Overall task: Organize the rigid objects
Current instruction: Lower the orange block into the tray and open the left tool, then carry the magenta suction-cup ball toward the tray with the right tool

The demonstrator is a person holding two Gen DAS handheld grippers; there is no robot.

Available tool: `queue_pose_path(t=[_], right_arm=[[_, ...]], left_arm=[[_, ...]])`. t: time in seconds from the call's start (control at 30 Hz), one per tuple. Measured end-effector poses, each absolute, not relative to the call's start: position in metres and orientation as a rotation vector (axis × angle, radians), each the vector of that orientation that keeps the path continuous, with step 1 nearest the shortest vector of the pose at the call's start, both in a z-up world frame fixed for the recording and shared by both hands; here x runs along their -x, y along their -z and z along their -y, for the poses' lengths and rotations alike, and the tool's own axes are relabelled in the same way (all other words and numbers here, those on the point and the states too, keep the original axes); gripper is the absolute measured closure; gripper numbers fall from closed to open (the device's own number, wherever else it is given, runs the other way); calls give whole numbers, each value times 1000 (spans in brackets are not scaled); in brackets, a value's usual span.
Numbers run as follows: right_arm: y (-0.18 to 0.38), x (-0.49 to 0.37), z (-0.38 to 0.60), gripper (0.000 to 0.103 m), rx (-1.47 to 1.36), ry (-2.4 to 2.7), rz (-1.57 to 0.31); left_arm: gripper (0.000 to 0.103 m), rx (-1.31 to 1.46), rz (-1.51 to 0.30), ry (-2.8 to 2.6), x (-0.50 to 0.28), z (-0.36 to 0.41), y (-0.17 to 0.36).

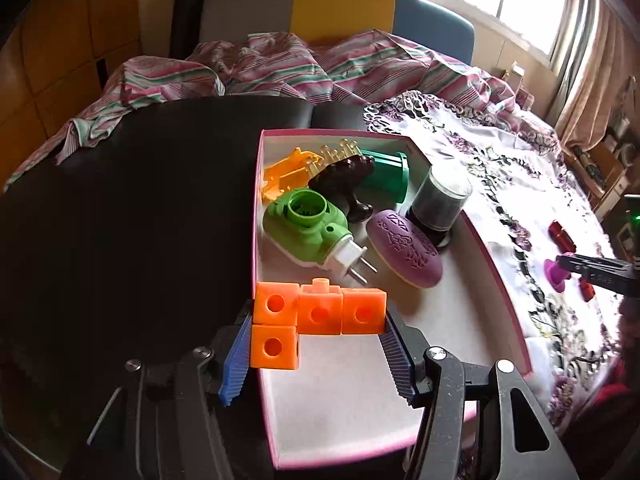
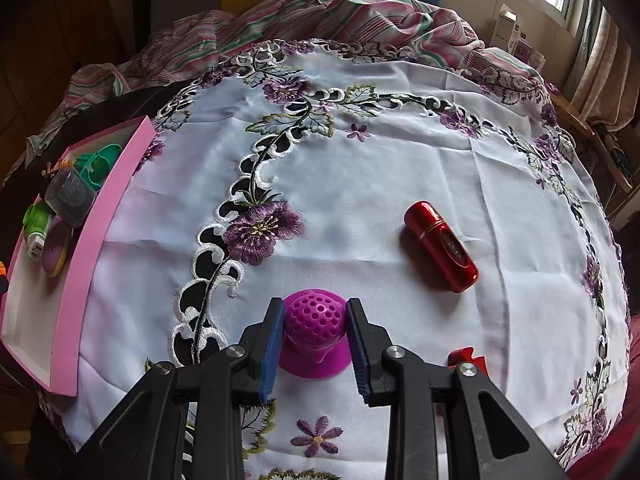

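My left gripper (image 1: 318, 322) is shut on an L-shaped block of orange cubes (image 1: 316, 316), held above the near end of the pink-rimmed box (image 1: 506, 280). In the box lie a green plug-in device (image 1: 308, 228), a purple oval piece (image 1: 404, 254), a dark jar (image 1: 438, 200), a green cylinder (image 1: 390, 172), a brown piece and an orange piece. My right gripper (image 2: 314, 330) is shut on a magenta perforated knob (image 2: 314, 330) that stands on the embroidered cloth (image 2: 360, 184). A red lipstick-like case (image 2: 440, 246) lies to its right.
The pink box (image 2: 80, 268) sits at the cloth's left edge, partly over a black surface (image 1: 140, 220). A small red piece (image 2: 466, 356) peeks out beside my right gripper. Striped bedding (image 1: 280, 68) is bunched behind. Shelves and curtains stand at the far right.
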State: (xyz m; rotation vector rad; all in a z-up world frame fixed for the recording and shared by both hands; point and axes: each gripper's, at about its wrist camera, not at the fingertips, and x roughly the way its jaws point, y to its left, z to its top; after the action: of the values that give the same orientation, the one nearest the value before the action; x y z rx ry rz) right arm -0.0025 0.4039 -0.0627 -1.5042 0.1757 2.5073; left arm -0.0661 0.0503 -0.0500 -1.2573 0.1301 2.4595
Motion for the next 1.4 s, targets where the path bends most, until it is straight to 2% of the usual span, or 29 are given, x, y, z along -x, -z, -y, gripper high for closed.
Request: queue_pose_path(t=[0.47,0.53,0.6,0.63,1.07,1.4], right_arm=[[63,3,-408,73,1502,-2498,-185],[63,3,-408,73,1502,-2498,-185],[63,3,-408,73,1501,-2496,-185],[63,3,-409,73,1501,-2496,-185],[63,4,-408,73,1499,-2496,-174],[63,4,-408,73,1499,-2496,-174]], left_arm=[[42,1203,-274,-2508,75,-67,59],[37,1195,-263,-2526,72,-65,57],[27,1176,-246,-2555,70,-62,52],[26,1162,-238,-2574,67,-61,49],[26,1179,-125,-2677,44,-41,31],[26,1187,-120,-2685,35,-37,30]])
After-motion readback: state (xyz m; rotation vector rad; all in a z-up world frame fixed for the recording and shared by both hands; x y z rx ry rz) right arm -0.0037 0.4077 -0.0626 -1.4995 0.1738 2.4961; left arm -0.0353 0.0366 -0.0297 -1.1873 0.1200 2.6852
